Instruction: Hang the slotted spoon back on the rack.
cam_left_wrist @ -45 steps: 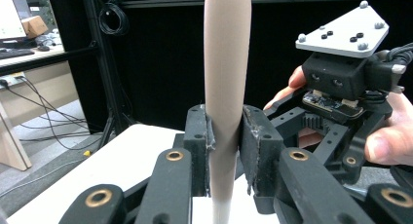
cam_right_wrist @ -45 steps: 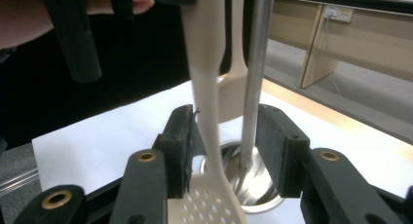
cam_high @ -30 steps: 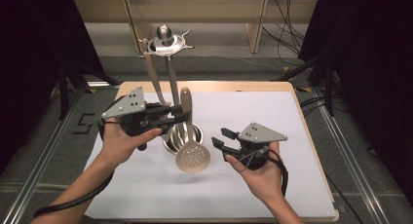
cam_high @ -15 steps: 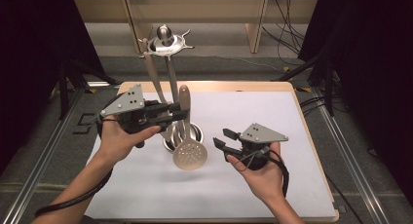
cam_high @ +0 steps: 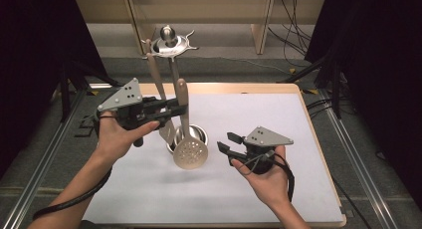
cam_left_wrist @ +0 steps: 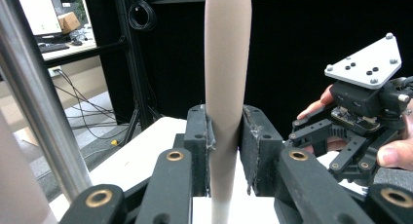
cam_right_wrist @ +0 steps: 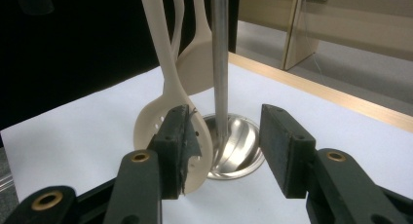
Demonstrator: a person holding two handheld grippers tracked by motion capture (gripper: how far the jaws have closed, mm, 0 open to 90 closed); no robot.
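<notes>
Our left gripper (cam_high: 171, 109) squeezes the slotted spoon's (cam_high: 189, 152) handle, now lifted beside the rack (cam_high: 169, 42). Our right gripper (cam_high: 226, 144) waits open, empty.

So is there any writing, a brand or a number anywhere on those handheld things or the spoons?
None can be read.
Slotted spoon: plain, no print.
Stand: bare metal, no mark.
Grey plate on the right tool: screws and holes, no lettering.
Box on the far desk: too small to tell.
</notes>
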